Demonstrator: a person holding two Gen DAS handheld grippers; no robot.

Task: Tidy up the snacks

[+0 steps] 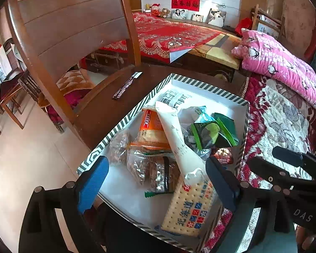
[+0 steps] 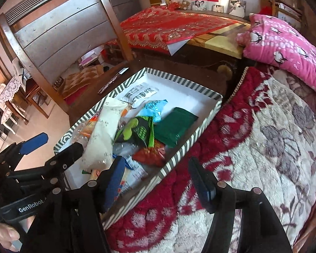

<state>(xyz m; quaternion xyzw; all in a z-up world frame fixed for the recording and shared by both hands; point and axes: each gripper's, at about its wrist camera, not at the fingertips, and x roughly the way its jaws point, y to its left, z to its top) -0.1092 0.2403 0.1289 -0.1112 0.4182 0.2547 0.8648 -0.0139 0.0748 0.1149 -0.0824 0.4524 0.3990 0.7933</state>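
**user1:** ok so where's this at? Big stuff first: there's a floral blanket (image 2: 273, 139) on the right, a dark wooden chair (image 1: 52, 48) on the left, and the striped box (image 2: 179, 158) sits between them on the chair seat, one edge right up against the blanket.

**user2:** yeah, and the snacks look pretty much all inside the box already. Long white pack (image 1: 179, 145) lying diagonally over the pile, cracker pack (image 1: 191, 208) at the near corner, flat green packet (image 2: 174, 126) toward the far side, green-and-black bag (image 2: 137, 130) in the middle. I'd guess we're at the tidy-up stage, nothing loose on the blanket that I can see.

**user1:** grippers?

**user2:** left gripper (image 1: 158, 181) hangs over the near end of the box, jaws spread wide, nothing in them. Right gripper (image 2: 158, 181) same deal, wide and empty, straddling the box's near wall.

**user1:** next move?

**user2:** probably straightening that heap. White pack is on top, so I'd start there. Crinkly wrappers though, easy to drag neighbours along.
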